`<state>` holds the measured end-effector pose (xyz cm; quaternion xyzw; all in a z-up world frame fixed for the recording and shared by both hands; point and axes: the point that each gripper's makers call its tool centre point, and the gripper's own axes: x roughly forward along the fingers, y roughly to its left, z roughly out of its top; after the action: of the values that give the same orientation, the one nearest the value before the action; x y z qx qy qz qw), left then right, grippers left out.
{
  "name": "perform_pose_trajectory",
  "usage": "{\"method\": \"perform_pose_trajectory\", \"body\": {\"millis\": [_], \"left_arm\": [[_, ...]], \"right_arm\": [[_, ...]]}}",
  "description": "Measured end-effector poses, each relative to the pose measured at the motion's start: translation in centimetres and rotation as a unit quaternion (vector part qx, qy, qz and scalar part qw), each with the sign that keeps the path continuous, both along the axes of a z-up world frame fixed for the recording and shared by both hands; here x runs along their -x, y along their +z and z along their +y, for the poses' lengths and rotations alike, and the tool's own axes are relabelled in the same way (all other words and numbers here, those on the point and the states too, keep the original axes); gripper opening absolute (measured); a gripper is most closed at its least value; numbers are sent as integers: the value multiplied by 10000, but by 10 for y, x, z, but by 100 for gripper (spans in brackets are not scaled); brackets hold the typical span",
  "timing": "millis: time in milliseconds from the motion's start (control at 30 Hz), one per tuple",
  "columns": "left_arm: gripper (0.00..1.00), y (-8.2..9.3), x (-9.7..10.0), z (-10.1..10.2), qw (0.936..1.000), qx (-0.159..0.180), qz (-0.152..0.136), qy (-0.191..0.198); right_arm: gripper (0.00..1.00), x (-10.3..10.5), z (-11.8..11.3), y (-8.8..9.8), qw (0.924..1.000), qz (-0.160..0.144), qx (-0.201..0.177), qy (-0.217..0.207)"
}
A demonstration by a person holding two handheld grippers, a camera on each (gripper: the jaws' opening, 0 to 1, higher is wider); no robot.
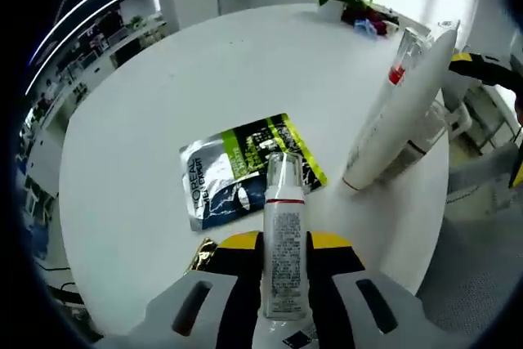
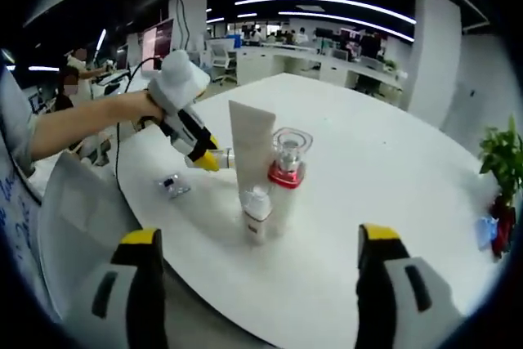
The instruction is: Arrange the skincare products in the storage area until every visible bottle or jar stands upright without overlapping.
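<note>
Three products [image 2: 265, 190] stand clustered near the round table's edge [image 2: 245, 324].

The round surface [image 1: 163, 120] looks smooth, white and semi-matt, with soft glare. The sachet [image 1: 245, 171] is glossy printed foil or film, slightly creased. The bottle [image 1: 283, 239] in the left claw [image 1: 282, 284] has a clear plastic cap and printed label. The tall tube [image 2: 252, 149] appears matt white plastic. Both claws look like hard plastic, white with yellow tips.
</note>
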<state>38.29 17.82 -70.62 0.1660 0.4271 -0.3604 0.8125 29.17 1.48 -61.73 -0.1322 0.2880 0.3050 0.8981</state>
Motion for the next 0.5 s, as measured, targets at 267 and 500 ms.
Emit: {"method": "perform_pose_trajectory", "body": {"millis": [267,500], "left_arm": [[16,15,15,5,9996,226,-154,94],[17,29,30,7,9983,450,-340,156]], "right_arm": [[97,1,9,5,9997,-70,-215,41],[94,5,21,6,9980,-55,-634,46]]}}
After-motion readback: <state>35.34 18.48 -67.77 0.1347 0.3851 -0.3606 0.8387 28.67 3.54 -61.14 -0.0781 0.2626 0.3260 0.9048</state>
